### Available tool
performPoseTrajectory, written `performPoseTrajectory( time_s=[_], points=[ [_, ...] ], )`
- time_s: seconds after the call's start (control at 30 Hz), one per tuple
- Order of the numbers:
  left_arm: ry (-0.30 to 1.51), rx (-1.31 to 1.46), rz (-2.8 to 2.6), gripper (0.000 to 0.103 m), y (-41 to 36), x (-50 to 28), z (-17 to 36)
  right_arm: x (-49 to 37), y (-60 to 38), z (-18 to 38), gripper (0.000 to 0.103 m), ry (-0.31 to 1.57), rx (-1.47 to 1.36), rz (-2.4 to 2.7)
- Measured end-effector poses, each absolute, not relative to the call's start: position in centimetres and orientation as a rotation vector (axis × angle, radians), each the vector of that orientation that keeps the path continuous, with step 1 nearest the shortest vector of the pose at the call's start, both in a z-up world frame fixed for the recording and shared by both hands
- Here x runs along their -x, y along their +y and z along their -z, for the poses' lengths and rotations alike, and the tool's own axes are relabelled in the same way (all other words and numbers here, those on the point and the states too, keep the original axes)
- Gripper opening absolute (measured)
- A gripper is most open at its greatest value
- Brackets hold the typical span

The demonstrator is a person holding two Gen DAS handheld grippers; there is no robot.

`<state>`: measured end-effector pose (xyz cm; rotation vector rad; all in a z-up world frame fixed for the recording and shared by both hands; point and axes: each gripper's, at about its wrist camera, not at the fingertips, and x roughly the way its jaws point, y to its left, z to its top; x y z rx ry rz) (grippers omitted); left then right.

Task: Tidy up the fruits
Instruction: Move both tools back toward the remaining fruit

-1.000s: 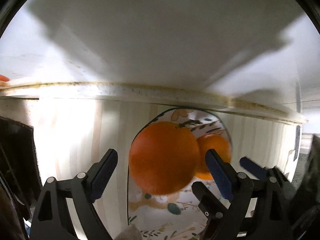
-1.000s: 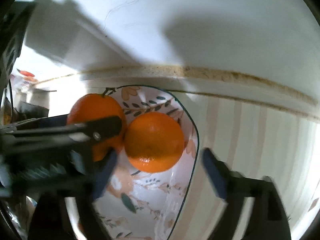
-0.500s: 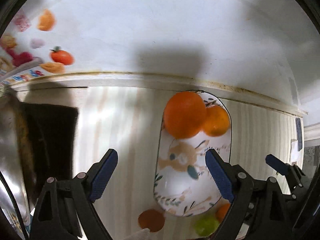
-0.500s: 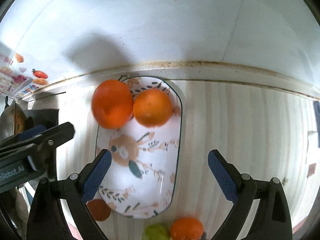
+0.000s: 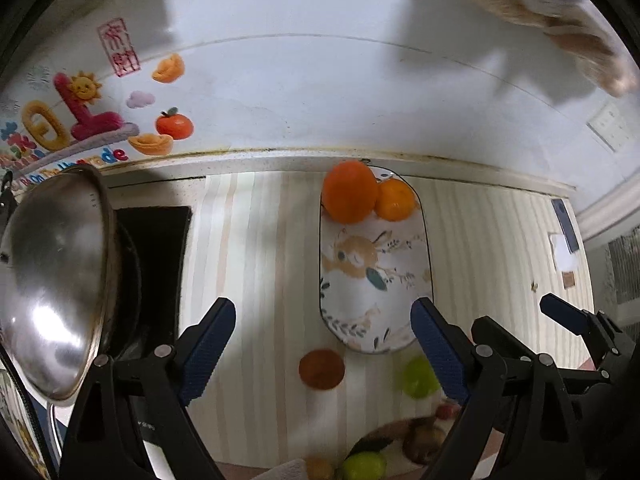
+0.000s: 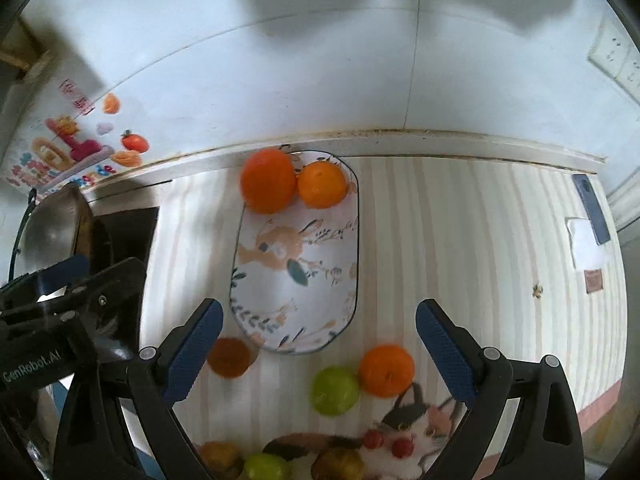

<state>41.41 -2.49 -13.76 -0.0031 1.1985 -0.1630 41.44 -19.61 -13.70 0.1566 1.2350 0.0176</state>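
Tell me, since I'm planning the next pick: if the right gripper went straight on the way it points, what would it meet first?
Probably the near end of the rabbit plate, which sits midway between the open fingers of the right gripper. The green fruit and loose orange lie just short of that line. Depth is hard to judge.

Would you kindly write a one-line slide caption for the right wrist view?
Open right gripper above a plate holding two oranges, more fruit on the counter.

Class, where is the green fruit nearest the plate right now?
In the right wrist view the green fruit lies below the plate, touching an orange.
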Motion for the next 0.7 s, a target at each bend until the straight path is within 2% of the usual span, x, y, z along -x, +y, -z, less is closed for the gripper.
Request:
performPoseTrajectory(
  time_s=[0.4, 0.43, 0.47, 0.7],
  points=[
    [1.157, 0.057, 0.212, 0.090, -1.1, -35.6, 10.4, -35.0, -18.5, 10.1, 0.099, 1.190, -0.236, -0.082],
    [1.157, 0.056, 0.211, 0.092, -1.1, -35.5, 10.5, -34.6, -18.9, 10.3, 0.099, 1.196, -0.262, -0.082],
    [1.157, 0.048, 0.205, 0.099, -1.2, -35.4, 10.9, -34.4, -19.4, 10.8, 0.099, 1.206, -0.280, -0.077],
    [1.250, -0.027, 0.131, 0.100, -2.2, -37.2, 17.4, -35.1, -24.1, 17.7, 0.099, 1.318, -0.391, -0.008]
  ],
)
